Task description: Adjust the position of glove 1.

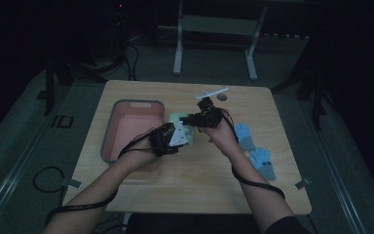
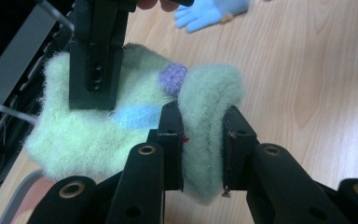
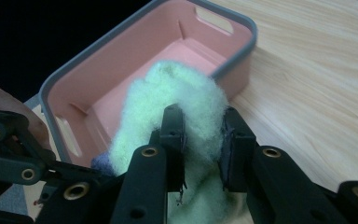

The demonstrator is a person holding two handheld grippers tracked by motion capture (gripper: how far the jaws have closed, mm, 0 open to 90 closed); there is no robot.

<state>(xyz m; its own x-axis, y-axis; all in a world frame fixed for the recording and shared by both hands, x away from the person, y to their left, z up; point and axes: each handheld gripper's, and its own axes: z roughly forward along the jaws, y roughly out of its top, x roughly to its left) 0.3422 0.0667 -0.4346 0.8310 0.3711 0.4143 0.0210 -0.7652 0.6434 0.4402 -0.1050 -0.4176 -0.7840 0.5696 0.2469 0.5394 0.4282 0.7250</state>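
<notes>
Two grippers, left (image 2: 203, 154) and right (image 3: 200, 149), each pinching one fuzzy green sock (image 2: 121, 121) aloft beside the pink bin (image 3: 135, 51); risk: soft pile slipping free if the hands pull apart unevenly.

I have a fuzzy pale-green sock (image 2: 88, 135) bunched up and lifted off the worktop (image 1: 199, 180), just beside the pink bin (image 3: 121, 70). It carries a blue patch and a purple dot. Two folds of it are pinched, one in each of my grips.
</notes>
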